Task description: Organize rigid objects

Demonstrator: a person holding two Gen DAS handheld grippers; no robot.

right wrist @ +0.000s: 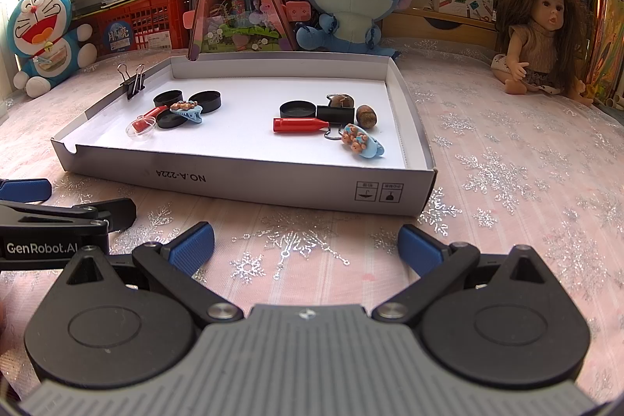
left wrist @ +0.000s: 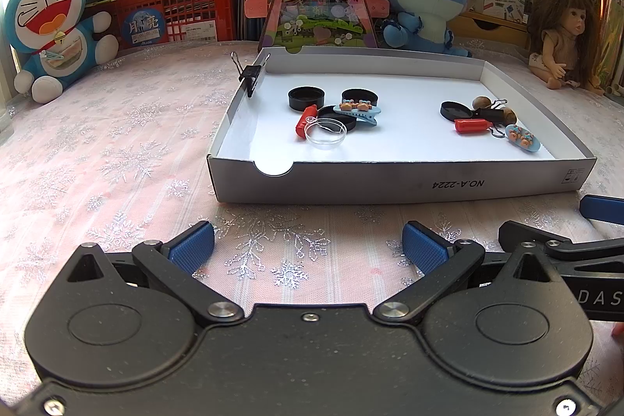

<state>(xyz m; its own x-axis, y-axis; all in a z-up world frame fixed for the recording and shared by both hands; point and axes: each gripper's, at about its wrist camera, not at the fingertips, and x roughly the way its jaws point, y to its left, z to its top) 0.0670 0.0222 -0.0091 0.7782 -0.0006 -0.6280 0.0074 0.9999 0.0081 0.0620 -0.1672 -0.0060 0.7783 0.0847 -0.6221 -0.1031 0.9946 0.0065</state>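
- The left gripper (left wrist: 308,240) hangs low over the tablecloth (left wrist: 117,158), its blue pads spread wide with nothing between them.
- The right gripper (right wrist: 306,240) sits just beside it at 3 o'clock, likewise spread wide and empty; each shows at the edge of the other's view.
- Between both grippers and the box lies a bare strip of cloth, free for moving.
- The shallow white box (left wrist: 390,186) lies at 12 o'clock from both, its near wall low, with a half-round notch (left wrist: 273,168) at the near left corner.
- A black binder clip (left wrist: 249,71) is clamped upright on the box's left wall, toward the far corner.
- Left cluster in the box: three black caps (left wrist: 306,97), a red bottle-shaped piece (left wrist: 305,121), a clear round lid (left wrist: 327,132) and a blue hair clip (left wrist: 357,110), touching or overlapping.
- Right cluster, well apart from the left one: a black cap (right wrist: 298,109), a red bottle piece (right wrist: 298,125), a second binder clip (right wrist: 335,114), two brown nuts (right wrist: 366,115) and another blue hair clip (right wrist: 360,143), the last near the right wall.
- A wide bare band of white floor separates the clusters; the box's near strip is also free.
- Plush toys, a doll and books line the far edge of the table.
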